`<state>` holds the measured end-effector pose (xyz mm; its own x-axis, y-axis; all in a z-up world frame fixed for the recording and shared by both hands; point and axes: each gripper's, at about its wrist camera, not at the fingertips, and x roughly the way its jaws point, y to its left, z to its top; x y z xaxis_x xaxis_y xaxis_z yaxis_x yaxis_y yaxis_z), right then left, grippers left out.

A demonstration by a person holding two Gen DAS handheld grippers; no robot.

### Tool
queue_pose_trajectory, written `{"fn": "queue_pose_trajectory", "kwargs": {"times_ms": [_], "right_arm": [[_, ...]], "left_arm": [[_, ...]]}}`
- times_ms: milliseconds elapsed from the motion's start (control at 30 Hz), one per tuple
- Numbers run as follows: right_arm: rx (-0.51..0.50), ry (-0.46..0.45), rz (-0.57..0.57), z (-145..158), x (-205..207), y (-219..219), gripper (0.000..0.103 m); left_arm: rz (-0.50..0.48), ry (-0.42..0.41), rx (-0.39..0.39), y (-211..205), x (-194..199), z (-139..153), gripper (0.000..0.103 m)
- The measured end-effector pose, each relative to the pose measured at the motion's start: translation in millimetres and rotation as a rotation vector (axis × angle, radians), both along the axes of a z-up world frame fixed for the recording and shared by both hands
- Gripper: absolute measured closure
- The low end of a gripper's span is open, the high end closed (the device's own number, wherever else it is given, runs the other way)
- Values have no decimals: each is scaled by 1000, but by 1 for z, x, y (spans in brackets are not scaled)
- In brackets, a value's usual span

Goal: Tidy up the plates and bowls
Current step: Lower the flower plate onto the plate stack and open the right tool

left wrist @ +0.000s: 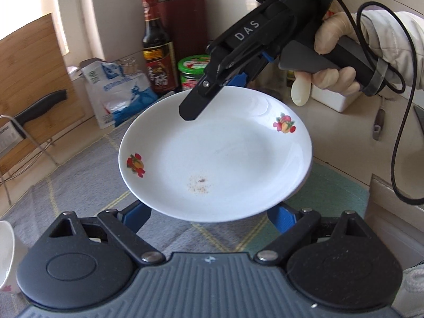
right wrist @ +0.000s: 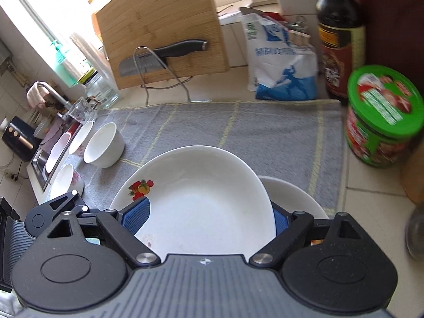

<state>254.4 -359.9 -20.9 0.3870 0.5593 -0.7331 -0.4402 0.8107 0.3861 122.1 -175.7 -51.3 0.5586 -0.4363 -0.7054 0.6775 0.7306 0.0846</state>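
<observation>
A white plate with fruit prints and a few crumbs hangs above the grey checked cloth. My right gripper is shut on its far rim; the upper finger lies on the plate. In the right wrist view the same plate sits between the blue pads. My left gripper is open under the plate's near rim, its blue pads spread wide beneath it. A second white plate lies on the cloth below. Several white bowls stand at the cloth's left edge.
A soy sauce bottle, a green-lidded jar, a blue and white bag and a bamboo board with a knife line the back. A sink lies left. A bowl rim is near left.
</observation>
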Motion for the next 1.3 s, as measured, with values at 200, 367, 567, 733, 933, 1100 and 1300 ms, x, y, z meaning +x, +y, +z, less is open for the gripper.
{"fn": "queue_pose_trajectory", "kwargs": {"times_ms": [200,367,567,733,933,1100,1300], "right_arm": [[-4,9,-66,-6,-15,-24,9],[-5,21,-100,-12,-24,-35,9],[-8,40,-123,-21,-27,-42,9],[-9,47,-135,-25,-28,-45,9],[-10,59,-145,-29,-27,-49,9],[-8,66,-158,-30,-30,-52,9],[3,64,-172,-28,-33,-56,9]], "left_arm": [[-66,17,-3,-6,1,0,9],[-100,31,0,-5,-1,1,9],[-122,49,9,-10,-2,-3,9],[-129,52,9,-12,2,-5,9],[-135,59,15,-14,6,-5,9],[-135,63,24,-15,11,-8,9],[-137,56,38,-16,16,-11,9]]}}
